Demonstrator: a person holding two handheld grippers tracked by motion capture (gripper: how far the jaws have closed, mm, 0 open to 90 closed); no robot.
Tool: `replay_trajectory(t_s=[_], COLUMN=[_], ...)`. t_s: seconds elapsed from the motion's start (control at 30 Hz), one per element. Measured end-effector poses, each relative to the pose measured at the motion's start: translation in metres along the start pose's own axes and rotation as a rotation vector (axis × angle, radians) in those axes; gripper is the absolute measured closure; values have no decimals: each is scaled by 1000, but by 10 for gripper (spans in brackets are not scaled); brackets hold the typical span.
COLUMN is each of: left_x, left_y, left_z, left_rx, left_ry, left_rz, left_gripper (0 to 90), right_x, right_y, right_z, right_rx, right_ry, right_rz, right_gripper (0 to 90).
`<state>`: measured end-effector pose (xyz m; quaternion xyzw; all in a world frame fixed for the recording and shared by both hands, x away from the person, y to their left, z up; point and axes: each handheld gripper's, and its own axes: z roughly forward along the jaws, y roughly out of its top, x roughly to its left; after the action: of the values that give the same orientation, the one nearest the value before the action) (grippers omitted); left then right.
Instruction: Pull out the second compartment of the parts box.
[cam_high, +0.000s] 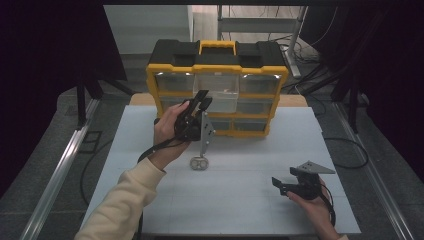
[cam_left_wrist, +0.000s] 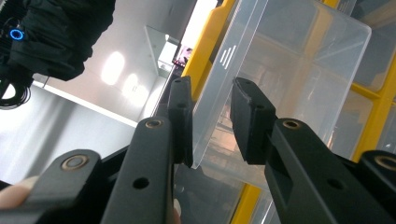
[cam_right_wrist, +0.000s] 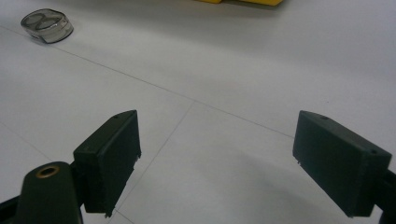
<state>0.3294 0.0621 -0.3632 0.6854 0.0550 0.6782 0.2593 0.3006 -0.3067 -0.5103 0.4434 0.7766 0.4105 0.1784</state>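
A big white table (cam_high: 240, 200) fills the middle of the high view. At its far side stands a yellow and black box of drawers (cam_high: 217, 85), with a yellow handle on top.

One clear drawer (cam_high: 220, 95) in the middle of the top row is pulled partway out toward the near side. In the left gripper view this clear drawer (cam_left_wrist: 289, 79) sits right in front of the camera, and its front wall runs down between the two black jaws.

The left gripper (cam_high: 202, 102) is held up in the person's left hand (cam_high: 170, 130), right at the front of the drawer. Its jaws are only a little way apart, one on each side of the drawer's front wall (cam_left_wrist: 210, 121). I cannot tell if they press on it.

The right gripper (cam_high: 286, 183) rests low near the right near corner of the table. Its jaws are wide apart with nothing between them, just bare table (cam_right_wrist: 233, 70).

A small round clear case (cam_high: 199, 163) lies on the table, near the left hand and well apart from the right gripper.
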Motion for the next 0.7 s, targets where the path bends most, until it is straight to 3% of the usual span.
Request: replay_trajectory(t_s=[0.7], left_x=[-1], left_y=[2], left_z=[-6], left_rx=[-7], left_ry=[2], left_rz=[2], left_gripper=[696], right_x=[0], right_y=[0], right_z=[0], right_rx=[2], right_ry=[-1], right_rz=[0], right_gripper=[153])
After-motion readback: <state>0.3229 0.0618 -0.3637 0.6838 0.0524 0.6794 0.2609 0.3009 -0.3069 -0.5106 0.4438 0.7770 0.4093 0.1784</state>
